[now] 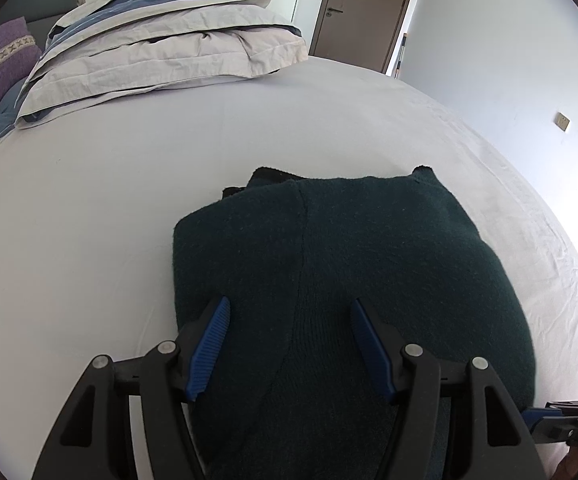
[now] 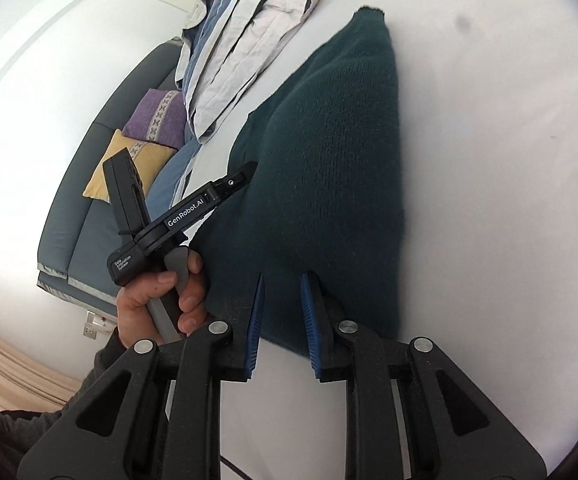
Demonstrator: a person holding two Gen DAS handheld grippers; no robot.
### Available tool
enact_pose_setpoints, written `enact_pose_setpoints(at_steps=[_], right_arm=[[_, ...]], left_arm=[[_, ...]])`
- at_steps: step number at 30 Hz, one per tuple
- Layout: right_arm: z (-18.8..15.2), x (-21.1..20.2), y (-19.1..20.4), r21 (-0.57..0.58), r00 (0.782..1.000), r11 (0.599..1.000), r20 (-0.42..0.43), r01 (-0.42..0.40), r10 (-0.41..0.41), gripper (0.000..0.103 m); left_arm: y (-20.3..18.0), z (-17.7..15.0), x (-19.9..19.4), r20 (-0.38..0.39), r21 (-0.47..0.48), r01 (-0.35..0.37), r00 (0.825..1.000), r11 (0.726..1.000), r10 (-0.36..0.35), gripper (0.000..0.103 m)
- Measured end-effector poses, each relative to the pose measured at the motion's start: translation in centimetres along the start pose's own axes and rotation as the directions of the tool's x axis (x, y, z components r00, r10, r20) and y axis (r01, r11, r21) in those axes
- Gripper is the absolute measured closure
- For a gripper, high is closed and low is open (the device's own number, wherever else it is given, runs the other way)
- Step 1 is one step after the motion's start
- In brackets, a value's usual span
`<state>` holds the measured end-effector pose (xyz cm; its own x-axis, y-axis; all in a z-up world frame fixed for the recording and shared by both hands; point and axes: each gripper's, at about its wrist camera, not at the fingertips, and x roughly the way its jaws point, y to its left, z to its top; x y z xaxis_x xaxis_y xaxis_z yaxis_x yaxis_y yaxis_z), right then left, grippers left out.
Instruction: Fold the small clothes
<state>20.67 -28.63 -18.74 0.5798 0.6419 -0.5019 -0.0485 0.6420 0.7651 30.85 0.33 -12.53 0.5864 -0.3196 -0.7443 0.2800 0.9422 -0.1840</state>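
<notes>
A dark green knitted sweater (image 1: 349, 240) lies folded into a thick rectangle on the white bed sheet (image 1: 109, 200). My left gripper (image 1: 289, 302) hovers over its near part, blue pads wide apart and open, with only flat knit showing between them. In the right wrist view the sweater (image 2: 329, 160) stretches away from my right gripper (image 2: 282, 277). That gripper's pads stand a little apart at the sweater's near edge and press on nothing. A hand (image 2: 161, 292) holds the left gripper (image 2: 245, 172) at the sweater's left side. One blue finger (image 1: 545, 416) of the right gripper shows at the lower right.
A folded grey and blue duvet (image 1: 161, 40) is piled at the far side of the bed. Purple (image 2: 157, 118) and yellow (image 2: 129, 164) cushions lean on the dark headboard (image 2: 85, 184). A brown door (image 1: 361, 8) and a white wall with sockets (image 1: 561, 121) lie beyond the bed.
</notes>
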Motion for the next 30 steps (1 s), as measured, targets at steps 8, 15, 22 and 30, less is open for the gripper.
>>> enact_pose_setpoints(at_steps=[8,15,22,30], right_arm=[[1.6,-5.2,-0.2,0.043,0.991,0.998,0.126,0.047,-0.052,0.038],[5.4,-2.9,-2.3,0.097,0.997,0.994,0.044,0.058,-0.063,0.038],[7.4,1.5,-3.7,0.137,0.999,0.990,-0.031,0.040,-0.036,0.038],[8.7,4.2,-3.2,0.132,0.997,0.990,-0.070,0.043,-0.034,0.037]], left_arm=[[5.5,-1.4,-6.5,0.019,-0.206,0.067,0.998,0.976,-0.064,0.036],[9.6,-2.5,-3.7,-0.098,-0.389,0.190,0.965,0.901,-0.245,0.036],[8.5,-1.6,-0.7,-0.147,-0.419,0.237,0.935,0.876,-0.323,0.036],[6.5,0.1,2.6,-0.224,-0.447,0.282,0.884,0.849,-0.411,0.040]])
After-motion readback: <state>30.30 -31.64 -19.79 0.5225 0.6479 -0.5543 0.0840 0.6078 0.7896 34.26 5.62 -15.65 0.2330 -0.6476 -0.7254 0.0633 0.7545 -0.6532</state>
